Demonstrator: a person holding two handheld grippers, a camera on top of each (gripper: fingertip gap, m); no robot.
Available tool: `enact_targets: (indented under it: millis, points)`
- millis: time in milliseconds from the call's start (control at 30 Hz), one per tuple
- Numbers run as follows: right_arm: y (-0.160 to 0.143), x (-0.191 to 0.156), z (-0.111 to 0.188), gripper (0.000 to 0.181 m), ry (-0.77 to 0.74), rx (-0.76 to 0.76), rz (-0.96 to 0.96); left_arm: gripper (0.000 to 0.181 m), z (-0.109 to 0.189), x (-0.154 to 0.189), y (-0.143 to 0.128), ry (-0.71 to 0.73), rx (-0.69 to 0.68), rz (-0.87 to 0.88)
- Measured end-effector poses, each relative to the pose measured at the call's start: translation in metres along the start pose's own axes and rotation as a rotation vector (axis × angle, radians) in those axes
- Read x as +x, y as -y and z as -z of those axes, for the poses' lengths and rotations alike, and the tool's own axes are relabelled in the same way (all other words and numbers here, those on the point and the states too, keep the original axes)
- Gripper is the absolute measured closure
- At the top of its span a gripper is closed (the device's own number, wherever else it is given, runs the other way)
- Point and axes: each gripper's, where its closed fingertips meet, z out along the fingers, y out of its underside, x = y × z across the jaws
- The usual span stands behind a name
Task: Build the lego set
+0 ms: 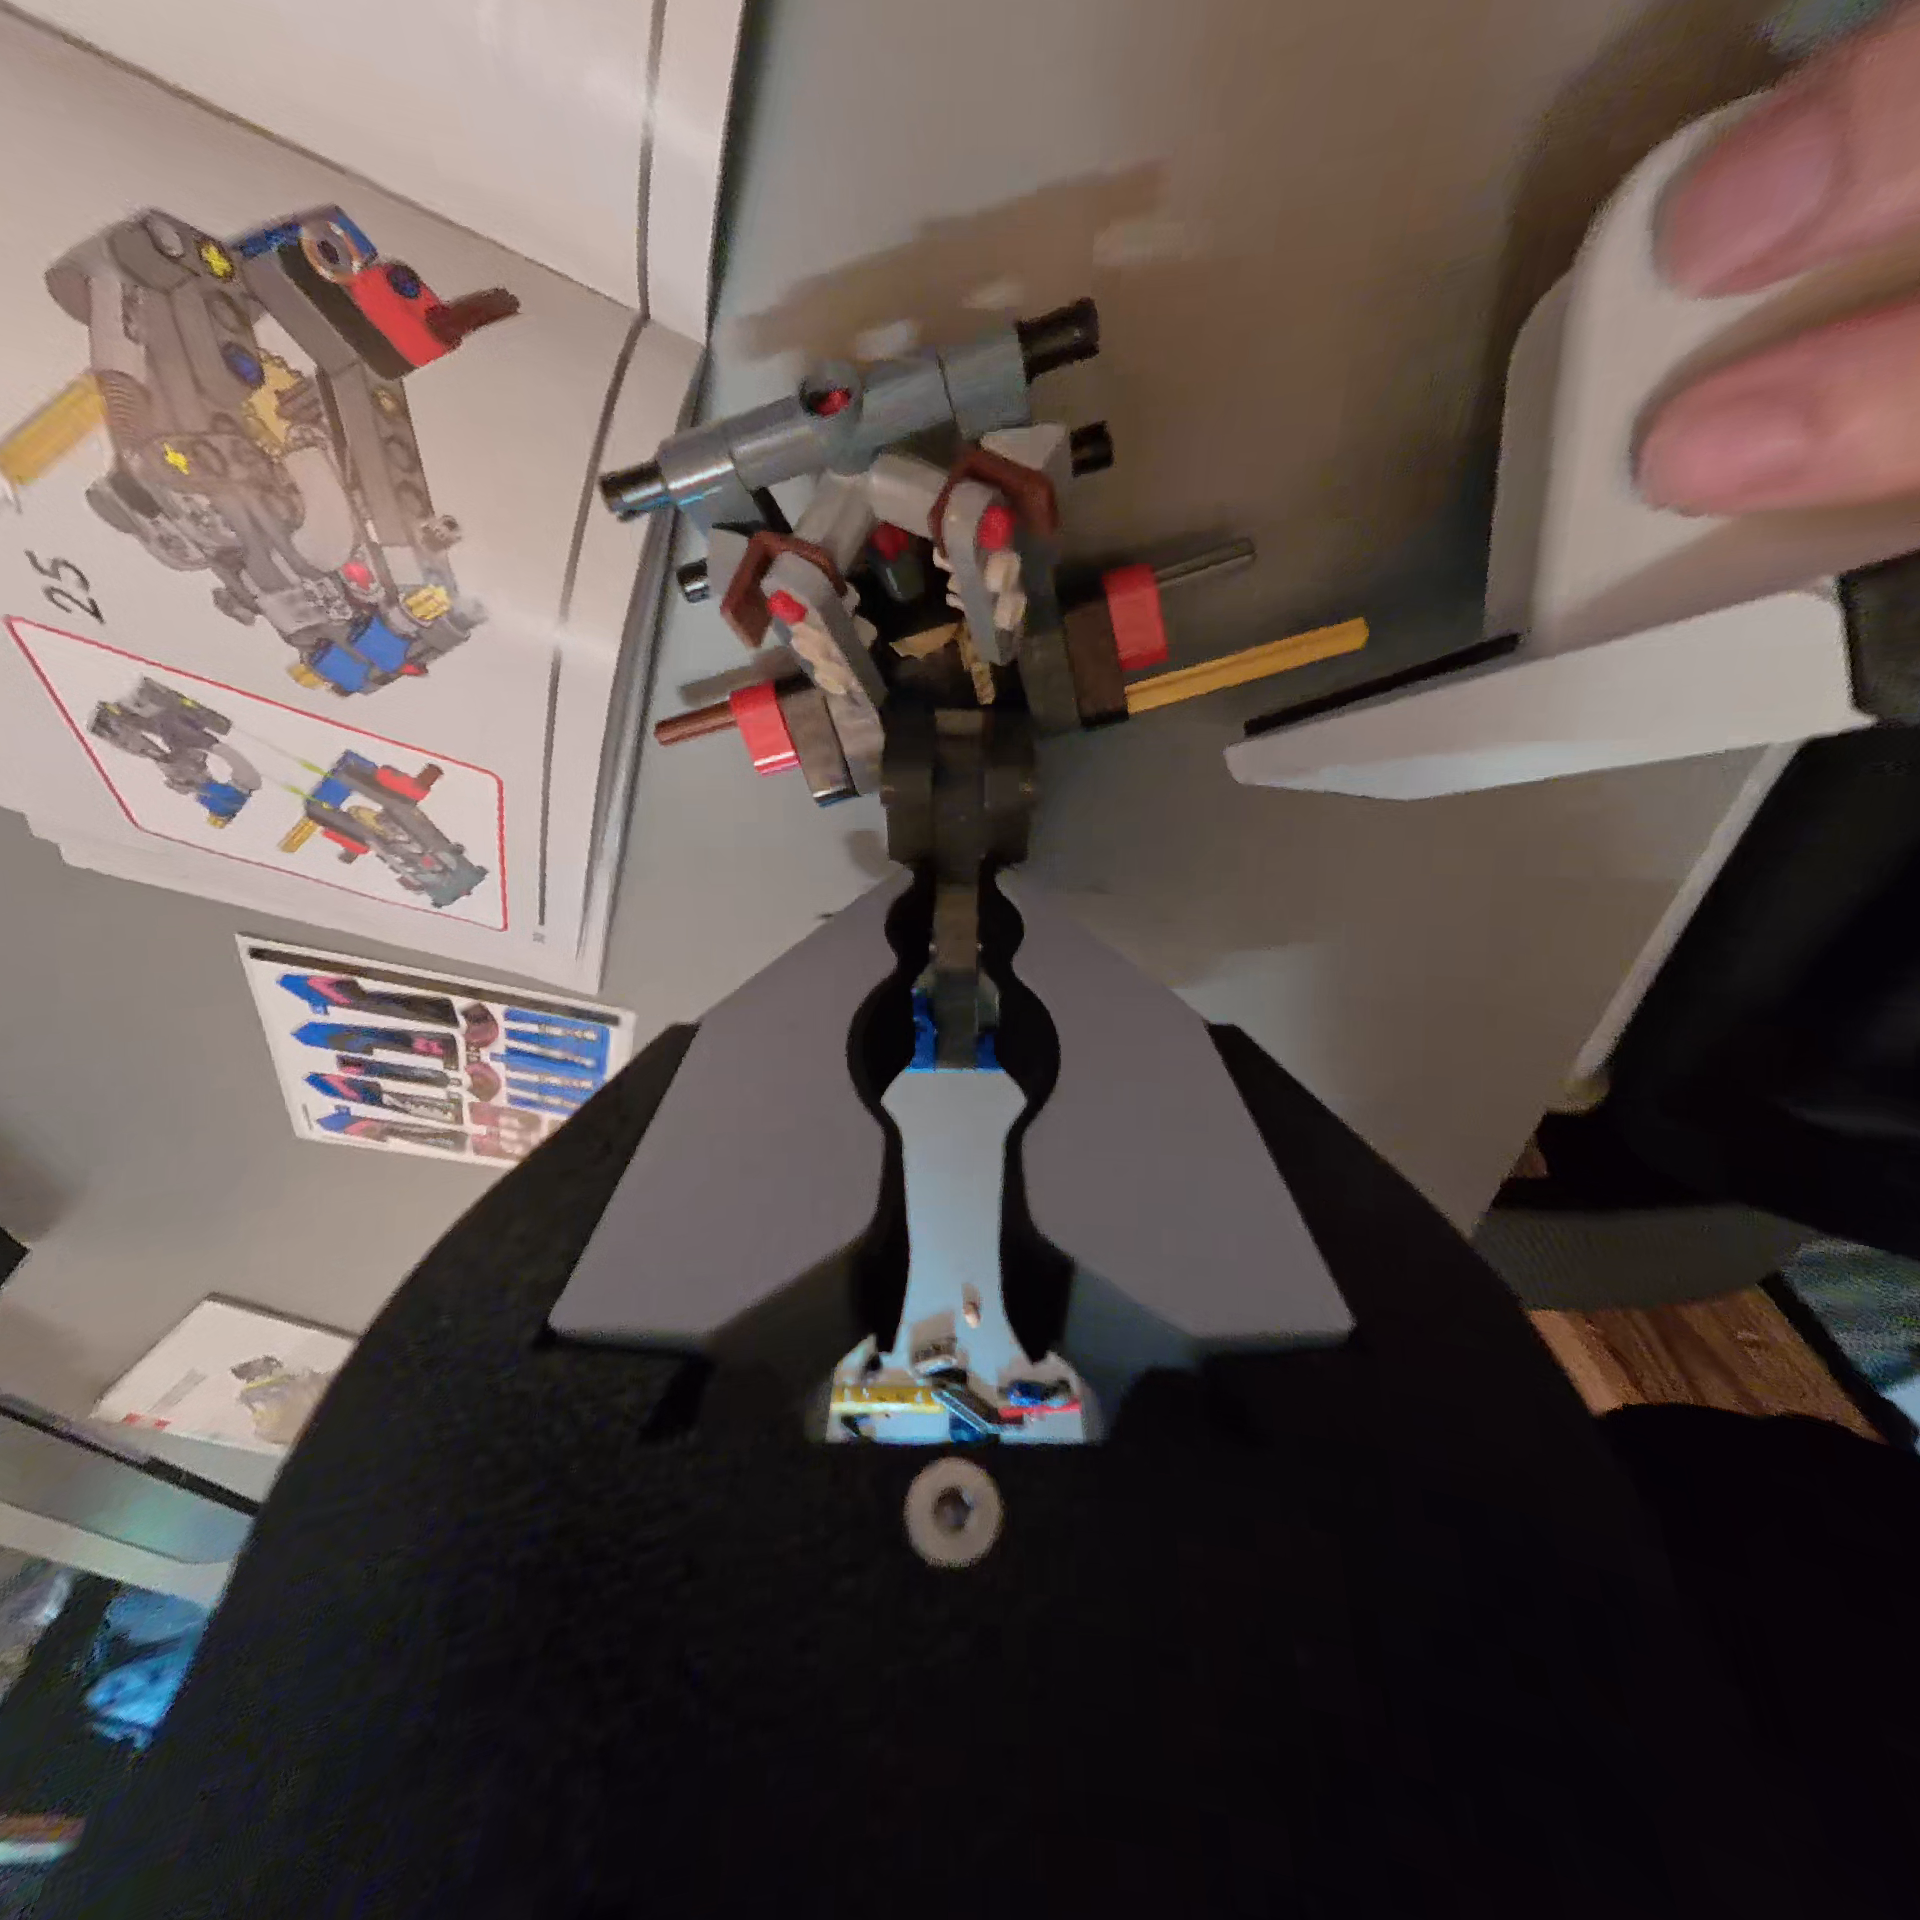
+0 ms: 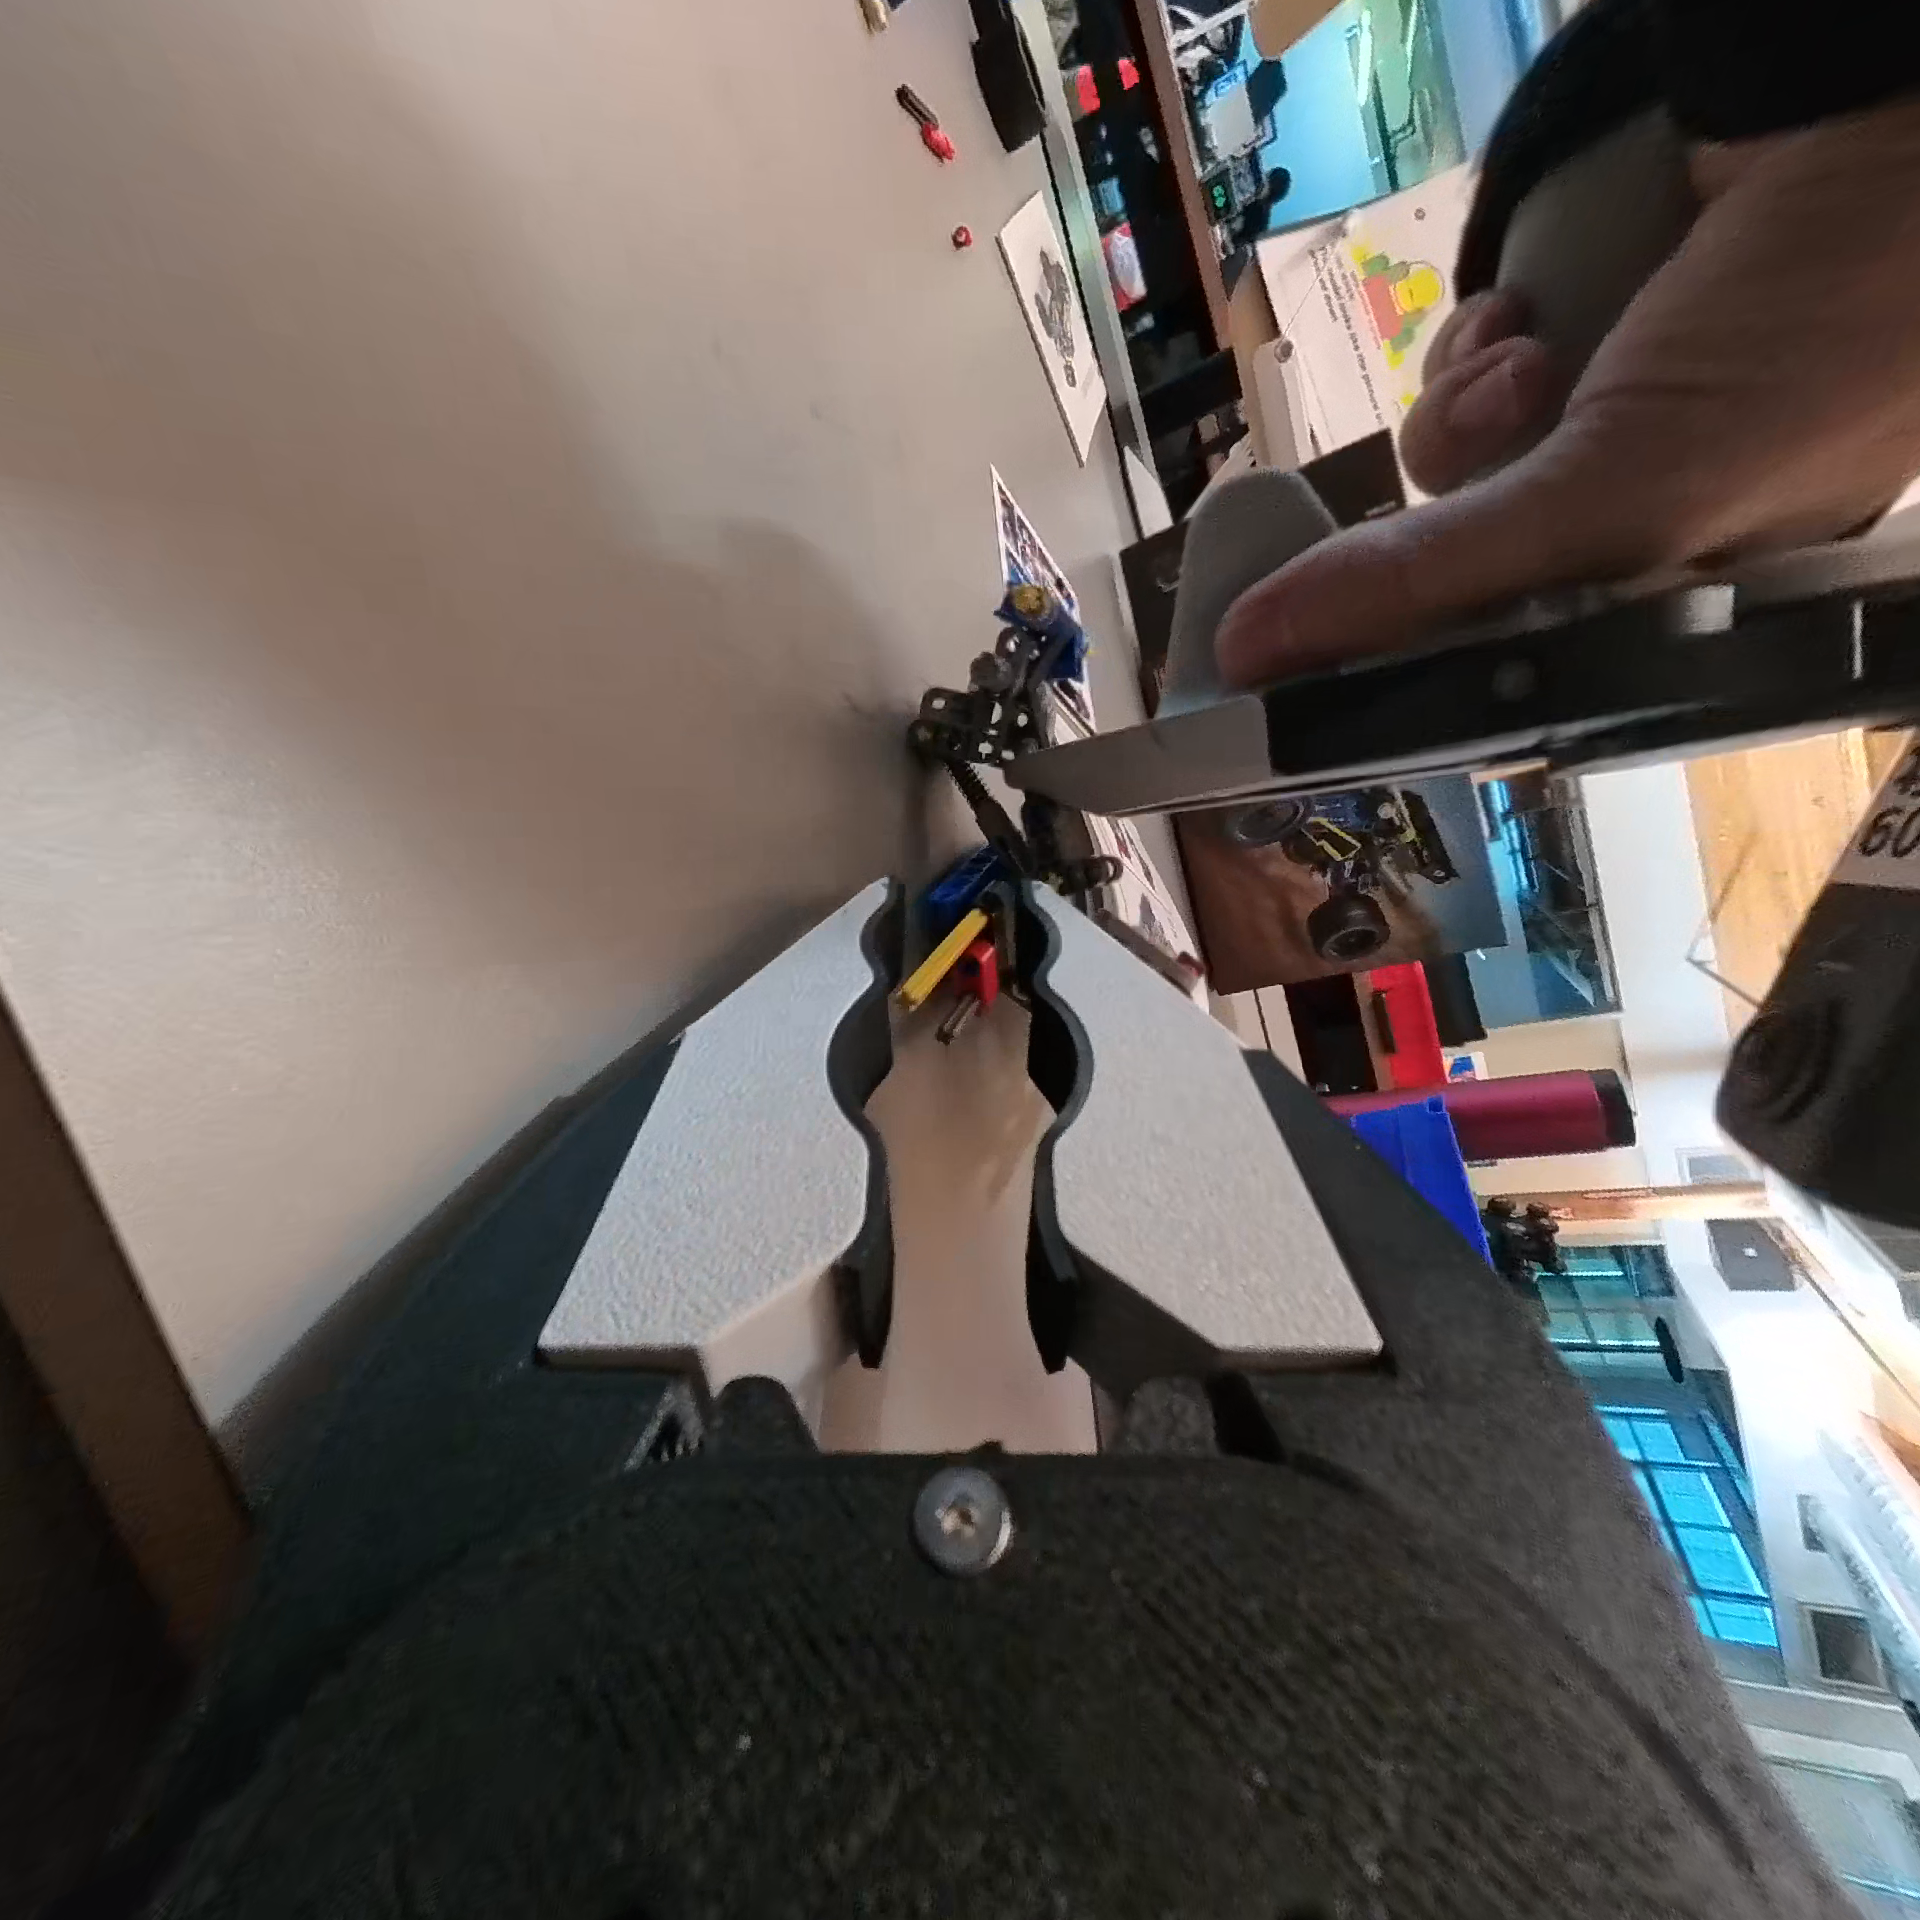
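Observation:
A part-built lego assembly (image 1: 894,488) of grey and black beams with red bushes, brown clips and a yellow axle (image 1: 1247,660) is held above the grey table. My left gripper (image 1: 956,883) is shut on the black beam at its base. In the right wrist view the assembly (image 2: 997,717) sits ahead, with one of the left gripper's fingers (image 2: 1143,758) on it. My right gripper (image 2: 961,914) is open, its fingers on either side of the yellow axle (image 2: 940,961), a red bush and a blue piece. One of its white fingers (image 1: 1507,727) shows at the right, a hand behind it.
An open instruction booklet (image 1: 312,468) and a sticker sheet (image 1: 436,1049) lie on the table to the left. Loose red pieces (image 2: 208,130), a black ring (image 2: 1008,83) and a white card (image 2: 1049,312) lie farther off. The set's box (image 2: 1340,873) and a blue bin (image 2: 1423,1153) stand nearby. One gripper's finger ends stand about 5 cm off the other's.

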Motion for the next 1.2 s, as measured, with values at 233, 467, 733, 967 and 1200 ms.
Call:
enact_targets:
  millis: [233,467,733,967,1200]
  points:
    - [-0.007,-0.004,-0.004,0.18,0.026,-0.035,0.013,0.168,-0.002,-0.007,0.011,0.097,0.082,-0.131]
    - [-0.006,-0.006,-0.005,0.181,0.036,-0.033,0.022,0.15,0.0,-0.005,0.014,0.095,0.127,-0.113]
    - [-0.006,-0.006,-0.006,0.181,0.026,-0.032,0.037,0.153,-0.003,-0.006,0.022,0.098,0.138,-0.086]
    - [0.0,0.004,0.007,0.168,0.0,0.045,0.025,0.157,0.007,0.0,0.013,0.074,0.092,-0.031]
    - [-0.035,0.028,0.024,0.158,0.121,0.03,-0.148,0.158,0.022,0.003,0.018,-0.032,-0.03,0.088]
